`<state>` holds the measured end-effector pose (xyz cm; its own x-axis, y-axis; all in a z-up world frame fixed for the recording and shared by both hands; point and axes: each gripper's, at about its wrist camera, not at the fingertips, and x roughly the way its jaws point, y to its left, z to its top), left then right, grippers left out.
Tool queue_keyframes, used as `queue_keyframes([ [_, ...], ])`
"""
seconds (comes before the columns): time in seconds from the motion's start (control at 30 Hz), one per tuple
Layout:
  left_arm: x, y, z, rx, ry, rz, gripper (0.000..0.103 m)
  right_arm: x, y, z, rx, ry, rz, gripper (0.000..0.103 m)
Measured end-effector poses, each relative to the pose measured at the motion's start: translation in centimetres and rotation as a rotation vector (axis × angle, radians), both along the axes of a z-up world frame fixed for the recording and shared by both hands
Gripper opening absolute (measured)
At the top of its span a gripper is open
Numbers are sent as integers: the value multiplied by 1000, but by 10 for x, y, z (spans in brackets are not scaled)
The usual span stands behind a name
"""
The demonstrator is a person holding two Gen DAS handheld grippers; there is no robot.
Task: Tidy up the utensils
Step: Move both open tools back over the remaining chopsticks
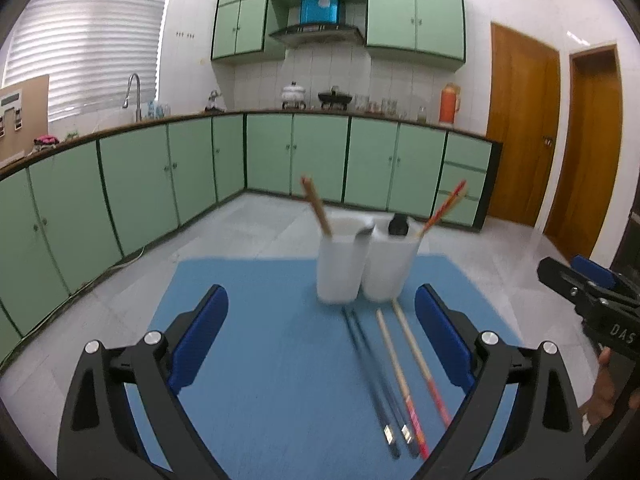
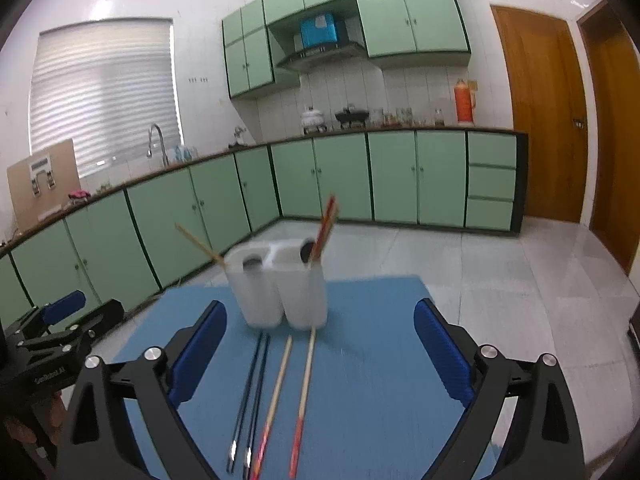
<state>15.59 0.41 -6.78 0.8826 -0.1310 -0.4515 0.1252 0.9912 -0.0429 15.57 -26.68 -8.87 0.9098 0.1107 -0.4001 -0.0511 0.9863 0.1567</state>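
Chopsticks wait in a loose row on the blue mat (image 1: 248,360) that covers our worktop, and we hold both claws above them with nothing gripped. Our left claw (image 1: 321,340) stands wide apart, its blue pads flanking the row, and our right claw (image 2: 320,352) is spread just as wide over the same sticks; neither pad touches anything.

Four sticks lie side by side, tips toward the two white plastic holders (image 1: 362,272): a pair of dark blue chopsticks with metal ends (image 2: 250,396) and a pair of pale wooden chopsticks with red handles (image 2: 302,392). They lie parallel and apart, which we judge leaves room for a pad on either side of a single stick.

The holders stand touching each other at the mat's far side, just beyond the stick tips. A light wooden chopstick (image 1: 316,206) leans out of the left-hand holder, and red-handled chopsticks (image 1: 442,208) lean out of the right-hand one, so the sorting looks partly done. A dark object sits inside each holder; blur keeps us from naming it.

We read the wide opening and downward tilt as preparation for a pick. Green kitchen cabinets (image 1: 320,156) line the wall behind.
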Motion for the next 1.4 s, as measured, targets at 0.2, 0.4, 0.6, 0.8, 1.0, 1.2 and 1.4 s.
queue_keyframes([
  [0.2,-13,10,-34,34,82,13,92,-19,10,-40,-33,104,11,93],
  [0.4,-19,11,-55,45,139,17,92,-29,31,-81,-75,198,42,85],
  [0.6,-24,8,-74,51,186,0,92,-29,44,-110,-107,271,69,69],
  [0.8,-24,7,-86,60,217,-1,92,-29,47,-135,-101,339,84,45],
  [1.0,-23,7,-91,51,235,5,92,-25,50,-145,-109,384,93,33],
  [1.2,-20,4,-93,47,248,-7,92,-19,51,-149,-104,423,88,29],
  [1.4,-21,-1,-96,48,257,-25,92,-10,56,-151,-126,438,78,22],
])
